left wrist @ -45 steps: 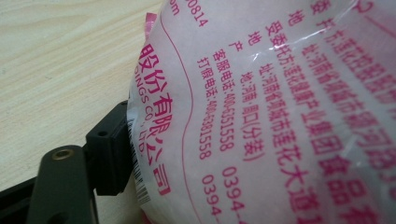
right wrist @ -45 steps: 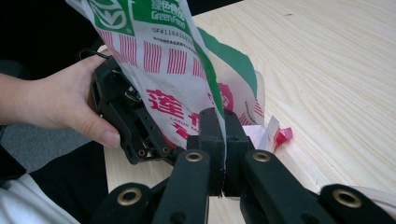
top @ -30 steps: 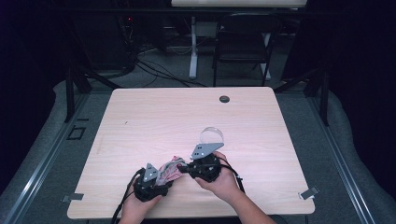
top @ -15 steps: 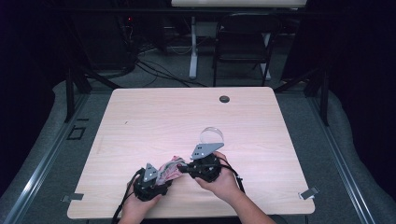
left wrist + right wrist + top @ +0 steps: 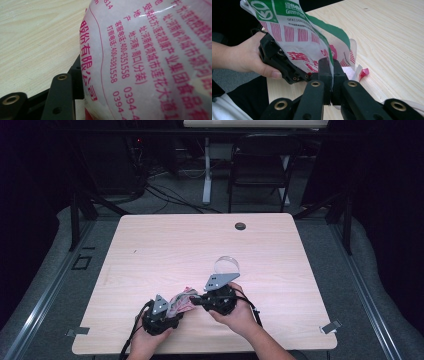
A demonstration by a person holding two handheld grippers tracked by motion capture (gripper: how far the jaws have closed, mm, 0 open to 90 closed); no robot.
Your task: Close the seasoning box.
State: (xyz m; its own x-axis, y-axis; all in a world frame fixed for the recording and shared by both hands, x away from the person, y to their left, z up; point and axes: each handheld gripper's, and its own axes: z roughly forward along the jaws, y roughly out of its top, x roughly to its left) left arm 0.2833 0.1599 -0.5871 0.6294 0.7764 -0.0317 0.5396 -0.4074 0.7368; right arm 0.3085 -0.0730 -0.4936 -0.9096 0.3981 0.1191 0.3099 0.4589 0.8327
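A crumpled plastic packet point(image 5: 182, 301), white with red print and a green band, hangs between both grippers near the table's front edge. My right gripper point(image 5: 196, 299) is shut on the packet's edge; in the right gripper view its jaws pinch the film point(image 5: 331, 75) with the packet point(image 5: 297, 37) rising above them. My left gripper point(image 5: 176, 314) holds the other end. In the left gripper view the packet point(image 5: 150, 60) presses close to the lens, beside one black finger point(image 5: 62, 100); the other finger is hidden behind the film. A hand point(image 5: 244, 57) grips the left gripper's body.
A clear round glass item point(image 5: 226, 265) stands just beyond the right gripper. A black grommet point(image 5: 240, 226) sits near the far edge of the wooden table point(image 5: 150, 255). A chair point(image 5: 260, 165) and cables lie on the dark floor beyond.
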